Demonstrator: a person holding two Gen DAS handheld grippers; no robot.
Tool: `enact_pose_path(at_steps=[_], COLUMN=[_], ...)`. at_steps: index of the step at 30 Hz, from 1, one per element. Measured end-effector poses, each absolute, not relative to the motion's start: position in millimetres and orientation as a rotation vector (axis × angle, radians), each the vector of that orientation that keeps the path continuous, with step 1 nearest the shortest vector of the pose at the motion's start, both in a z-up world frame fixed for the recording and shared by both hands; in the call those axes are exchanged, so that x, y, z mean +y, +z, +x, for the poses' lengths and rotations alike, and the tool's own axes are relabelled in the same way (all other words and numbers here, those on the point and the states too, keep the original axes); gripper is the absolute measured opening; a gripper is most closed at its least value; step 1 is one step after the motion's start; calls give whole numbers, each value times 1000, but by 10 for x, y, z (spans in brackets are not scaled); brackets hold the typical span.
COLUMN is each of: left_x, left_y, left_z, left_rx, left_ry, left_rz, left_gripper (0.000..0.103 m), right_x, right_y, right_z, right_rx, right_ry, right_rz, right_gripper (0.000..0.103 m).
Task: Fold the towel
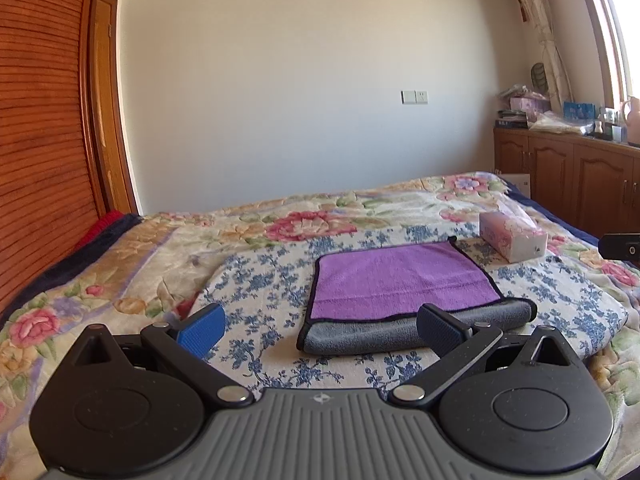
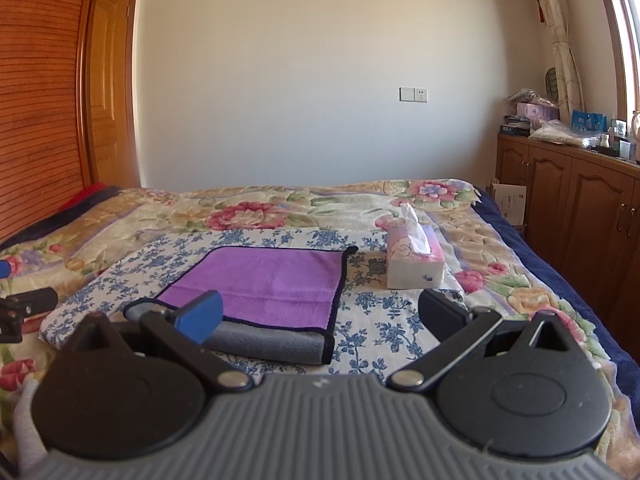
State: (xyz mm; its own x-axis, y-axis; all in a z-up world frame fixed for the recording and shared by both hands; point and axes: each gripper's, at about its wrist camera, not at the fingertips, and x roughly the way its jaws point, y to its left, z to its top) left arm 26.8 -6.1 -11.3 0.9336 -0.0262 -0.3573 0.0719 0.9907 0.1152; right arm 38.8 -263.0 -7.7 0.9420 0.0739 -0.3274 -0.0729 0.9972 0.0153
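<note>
Both tools, left tool (image 1: 320, 330) and right tool (image 2: 322, 316), hung spread apart, empty, short of the purple-and-grey microfibre towel (image 1: 400, 284) lying half-folded mid-bed, likely lining up the next fold.

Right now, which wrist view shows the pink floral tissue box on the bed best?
The right wrist view: the pink floral tissue box sits near the middle, unobstructed, with the white tissue sticking up from its top. In the left wrist view the same box lies out toward the right edge, smaller and more distorted, the tissue harder to make out.

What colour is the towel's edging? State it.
Black edging on the towel, clearest in the right wrist view.
</note>
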Motion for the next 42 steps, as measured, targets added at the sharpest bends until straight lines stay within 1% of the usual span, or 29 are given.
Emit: enact_pose_path(at_steps=[42], left_x=[-53], left_y=[-370], left_z=[1154], left_rx=[456], left_ry=[-81], left_rz=[137], left_gripper=[103], right_x=[-2576], right_y=[-345], right_z=[1120], right_rx=[462], right_ry=[144], right_rz=[-36], right_gripper=[103])
